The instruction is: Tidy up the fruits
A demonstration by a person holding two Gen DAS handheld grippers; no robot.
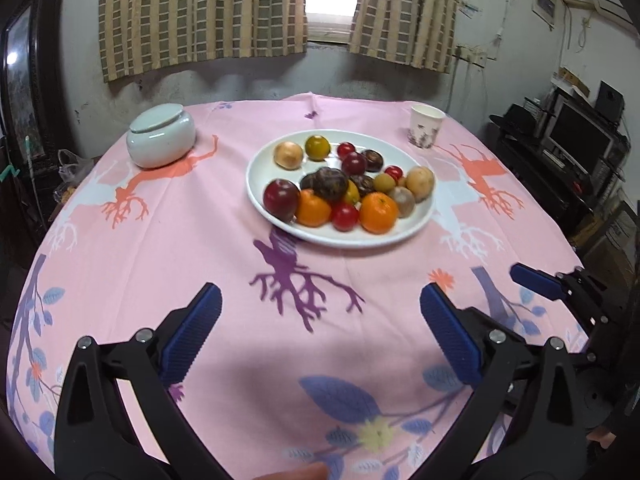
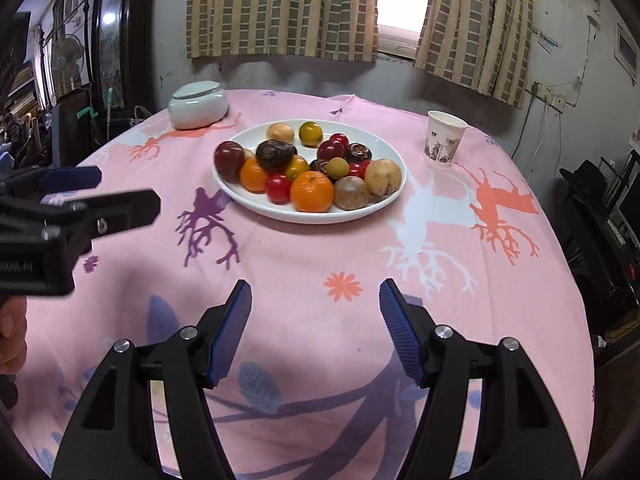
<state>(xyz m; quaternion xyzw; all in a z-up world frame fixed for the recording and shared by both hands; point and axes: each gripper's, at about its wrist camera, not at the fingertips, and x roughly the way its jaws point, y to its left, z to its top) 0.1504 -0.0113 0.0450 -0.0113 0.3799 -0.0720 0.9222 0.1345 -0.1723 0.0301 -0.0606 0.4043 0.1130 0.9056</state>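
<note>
- left gripper (image 1: 320, 300): jaws spread wide, nothing between the blue pads (image 1: 192, 332), just bare tablecloth (image 1: 200, 240) under them
- right gripper (image 2: 316, 292): jaws part open, narrower than the left, also empty; its tip shows at the right edge of the left wrist view
- white plate (image 1: 340, 238) sits mid-table, well ahead of both grippers, neither touching it
- fruits piled on the plate: two oranges (image 1: 378, 213) at the near rim with a red cherry tomato (image 1: 345, 216) between them, dark red plum (image 1: 281, 197) on the left side, brown round ones behind, a yellow-green one (image 1: 317, 147) at the far rim
- lidded white jar (image 1: 161, 135) far left on the table, paper cup (image 1: 426, 126) far right, both apart from the plate
- a fingertip is visible at the bottom edge of the left wrist view
</note>
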